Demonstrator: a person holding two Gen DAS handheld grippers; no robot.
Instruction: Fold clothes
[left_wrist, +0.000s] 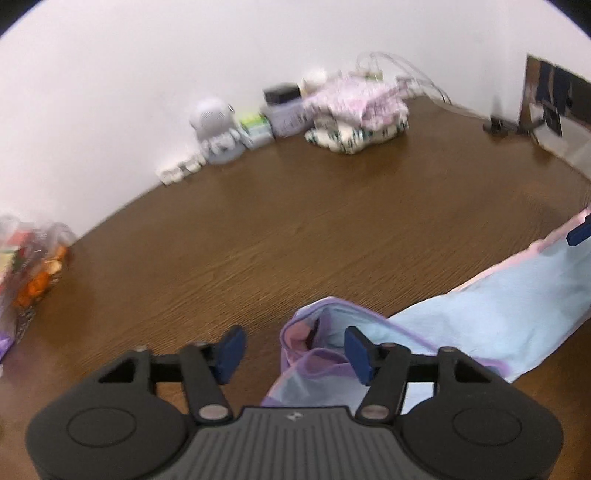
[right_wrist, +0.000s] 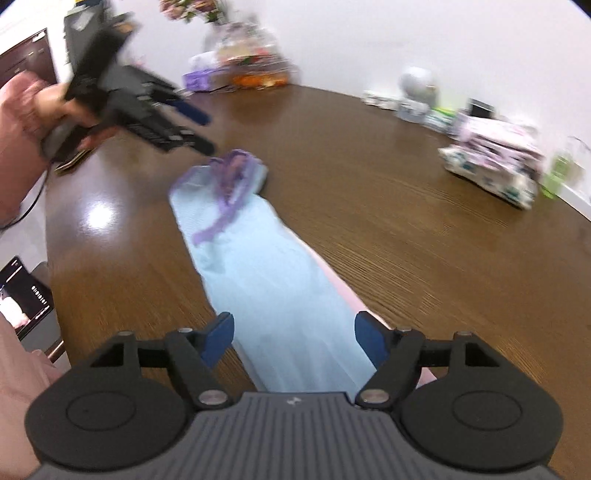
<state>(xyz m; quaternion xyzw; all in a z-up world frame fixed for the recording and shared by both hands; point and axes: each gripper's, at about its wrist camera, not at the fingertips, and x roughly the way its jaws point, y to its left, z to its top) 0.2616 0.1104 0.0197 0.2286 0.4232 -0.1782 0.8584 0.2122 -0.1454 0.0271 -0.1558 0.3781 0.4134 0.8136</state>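
Brown wood-grain table (right_wrist: 388, 177) against a white wall; both views blurred.

Garment (right_wrist: 266, 273): pale blue cloth with lilac trim and a pink layer showing along one edge. It lies on the table as a long narrow strip, running from just under the right gripper (right_wrist: 293, 338) away toward the left gripper (right_wrist: 199, 133). Far end is bunched, with the lilac-edged opening (right_wrist: 232, 177) rumpled on top; near end lies flatter. Whether the strip is already a lengthwise fold or just a narrow lie, I cannot settle from these views.

Handling judgement: thin, soft, very light fabric, no stiffness. It will drape and sag from any pinch point and likely slide easily on the glossy tabletop (note the glare patch). Not fragile. A single layer may slip out of a shallow pinch, so take a deep bite through all layers. Best hold points look to be the hemmed lilac edge at the bunched end and the corners of the near end, where the seam gives the fingers something thicker.

Grippers: right fingers spread apart, straddling the near end of the cloth, gripping nothing. Left fingers also apart, over the bunched end, one pad (left_wrist: 356, 354) close against the cloth without pinching it, as far as the blur allows.

Surroundings: folded patterned pile (right_wrist: 495, 162) at the far edge, small clutter along the wall, phone (right_wrist: 22, 295) off the near table corner.
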